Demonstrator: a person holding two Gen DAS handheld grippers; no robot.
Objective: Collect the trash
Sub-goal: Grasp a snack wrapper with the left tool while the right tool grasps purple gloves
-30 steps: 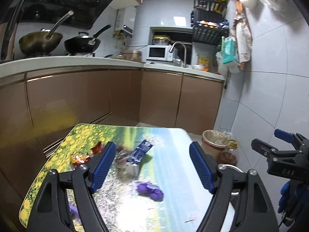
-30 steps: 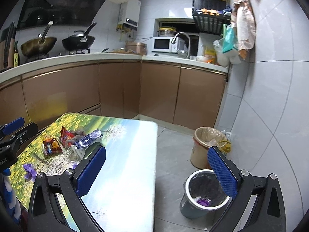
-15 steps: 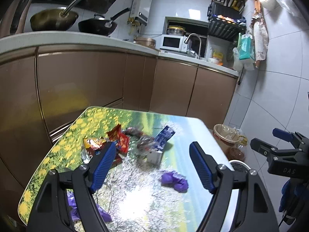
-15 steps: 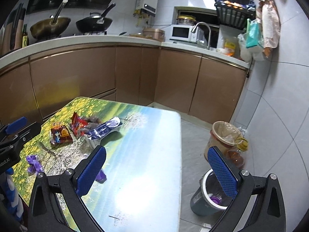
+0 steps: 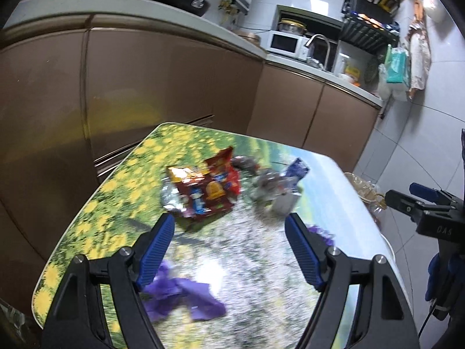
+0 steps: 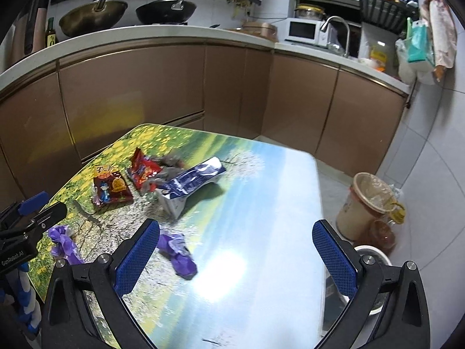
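Trash lies on a table (image 6: 261, 203) printed with a flower landscape. Two red snack bags (image 5: 209, 192) (image 6: 112, 189) lie at its far left, with a blue and white carton (image 6: 189, 187) (image 5: 286, 192) tipped beside them. Two crumpled purple wrappers lie nearer: one (image 5: 180, 293) under my left gripper (image 5: 229, 250), one (image 6: 177, 254) beside my right gripper's left finger. Both grippers hover above the table, open, with nothing between their fingers. My right gripper (image 6: 235, 251) also shows at the right edge (image 5: 424, 203) of the left wrist view.
On the floor right of the table stand a tan lined bin (image 6: 366, 203) and a grey bin (image 6: 375, 264), mostly hidden behind the table edge and my finger. Brown kitchen cabinets (image 6: 162, 93) with a white counter wrap behind the table. A tiled wall (image 6: 436, 174) is on the right.
Both grippers have moved forward and down toward the table, so the trash looks larger and closer. The left view has swung left over the snack bags. The jaws have stayed wide.
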